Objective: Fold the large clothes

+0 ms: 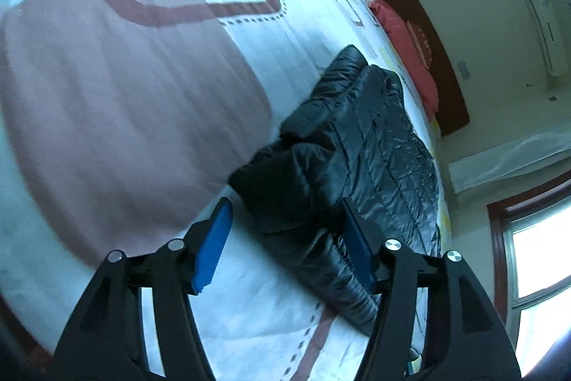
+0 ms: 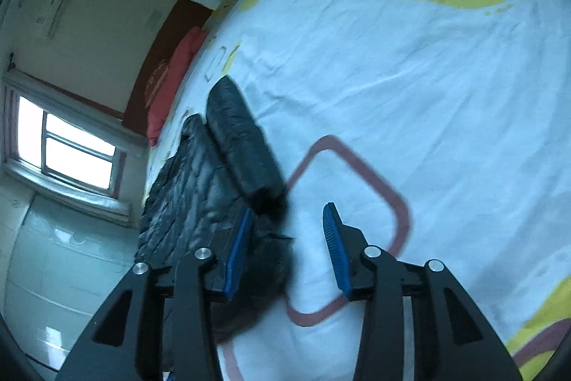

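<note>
Looking along the left gripper [image 1: 285, 245], its jaws stand spread and grip nothing; the black puffer jacket [image 1: 357, 159] lies on the patterned bed sheet [image 1: 142, 95], with a folded sleeve just ahead and the right pad edging its lower hem. The near hem is cut off behind the linkage.

From the right wrist, the right gripper [image 2: 285, 249] has its jaws apart too, a fold of the jacket lying loosely between them (unpinched, as far as the blur allows). To fold well, I judge both should pinch matching hem corners together, lifting evenly. The jacket's far collar is hard to make out.
</note>
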The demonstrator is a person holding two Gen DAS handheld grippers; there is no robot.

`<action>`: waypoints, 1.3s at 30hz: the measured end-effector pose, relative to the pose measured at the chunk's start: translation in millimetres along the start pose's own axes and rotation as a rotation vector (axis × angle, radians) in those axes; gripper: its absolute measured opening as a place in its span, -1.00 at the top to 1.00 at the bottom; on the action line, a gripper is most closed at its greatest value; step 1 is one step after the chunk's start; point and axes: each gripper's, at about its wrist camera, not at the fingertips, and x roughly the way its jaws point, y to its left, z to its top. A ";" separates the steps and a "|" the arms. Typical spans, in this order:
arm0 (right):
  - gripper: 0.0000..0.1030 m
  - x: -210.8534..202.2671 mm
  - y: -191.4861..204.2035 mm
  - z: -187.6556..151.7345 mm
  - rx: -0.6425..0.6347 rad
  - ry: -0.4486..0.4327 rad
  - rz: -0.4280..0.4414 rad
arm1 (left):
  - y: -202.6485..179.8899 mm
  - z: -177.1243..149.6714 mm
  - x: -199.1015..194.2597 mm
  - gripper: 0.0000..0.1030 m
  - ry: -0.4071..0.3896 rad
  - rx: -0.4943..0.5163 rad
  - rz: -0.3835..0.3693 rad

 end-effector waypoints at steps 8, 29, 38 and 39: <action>0.19 -13.9 32.6 -0.8 -0.236 -0.037 -0.136 | -14.5 1.5 -41.6 -0.10 -0.062 0.242 0.272; 0.19 134.0 251.5 -111.6 -0.978 0.084 -0.191 | -216.6 -79.5 104.6 0.13 -0.120 0.981 0.469; 0.19 161.7 254.0 -112.6 -0.999 0.146 -0.259 | -214.6 -84.1 124.6 0.49 -0.093 1.012 0.480; 0.19 158.2 258.1 -108.3 -0.987 0.131 -0.240 | -219.5 -81.3 119.0 0.49 -0.106 0.999 0.465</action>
